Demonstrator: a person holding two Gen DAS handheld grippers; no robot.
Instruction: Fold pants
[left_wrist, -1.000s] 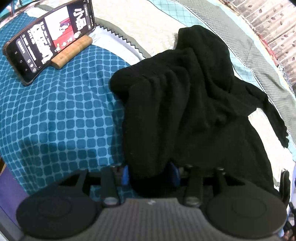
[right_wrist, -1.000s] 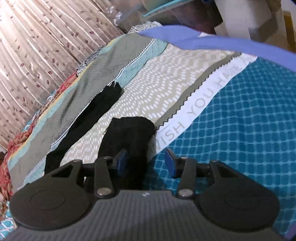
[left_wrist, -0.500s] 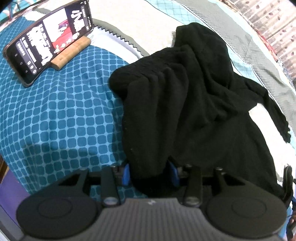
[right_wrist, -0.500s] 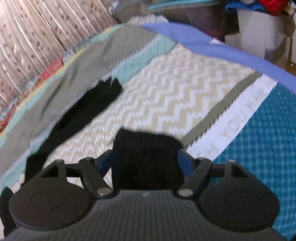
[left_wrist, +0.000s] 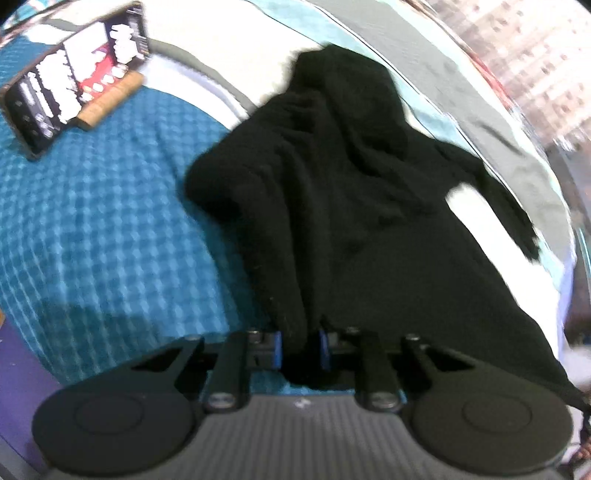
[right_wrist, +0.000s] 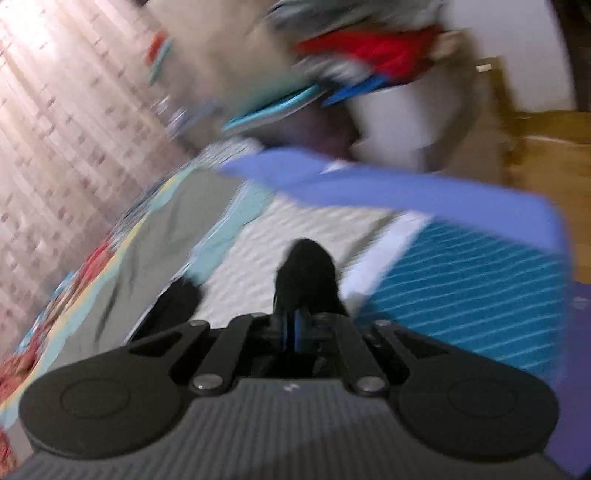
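Both grippers, left (left_wrist: 298, 349) and right (right_wrist: 291, 328), pinch blurred black pants (left_wrist: 351, 192)

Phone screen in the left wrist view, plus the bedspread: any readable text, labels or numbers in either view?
Phone: large white characters and small lines on a black and red screen, too blurred to read.
Bedspread: the white band shows no legible letters; motion blur smears it.
Pants: plain black, no label visible.
Nothing else carries text; nothing can be quoted.
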